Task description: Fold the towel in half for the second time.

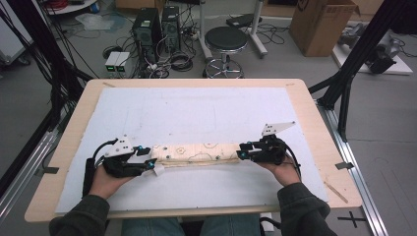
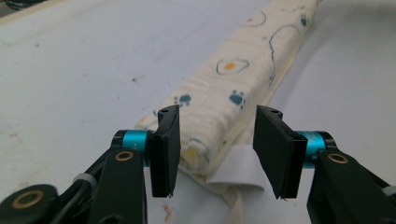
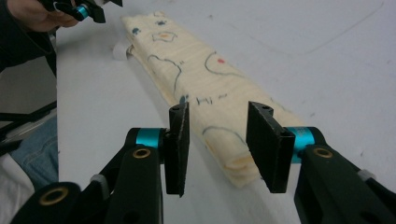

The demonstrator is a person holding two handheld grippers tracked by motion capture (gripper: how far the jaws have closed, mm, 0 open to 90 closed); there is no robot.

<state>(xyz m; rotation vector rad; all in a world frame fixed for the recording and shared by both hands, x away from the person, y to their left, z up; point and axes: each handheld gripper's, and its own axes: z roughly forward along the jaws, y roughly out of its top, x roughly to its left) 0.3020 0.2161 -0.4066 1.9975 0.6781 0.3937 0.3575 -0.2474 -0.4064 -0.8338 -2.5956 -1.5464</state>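
A cream cloth [image 1: 196,153] with small printed drawings lies folded into a long narrow strip on the white mat [image 1: 196,113], running left to right. My left gripper [image 1: 151,162] is open at the strip's left end; in the left gripper view its jaws stand either side of that end [image 2: 210,135], where a white label [image 2: 236,170] sticks out. My right gripper [image 1: 241,153] is open at the strip's right end [image 3: 224,140], jaws spread around the folded edge. From the right gripper view the left gripper [image 3: 86,10] shows far off in a hand.
The mat covers a wooden table [image 1: 314,128]. A thin wooden stick [image 1: 336,191] lies at the table's front right corner. Beyond the table stand a stool [image 1: 225,42], computer towers [image 1: 147,29], loose cables and a cardboard box [image 1: 322,24].
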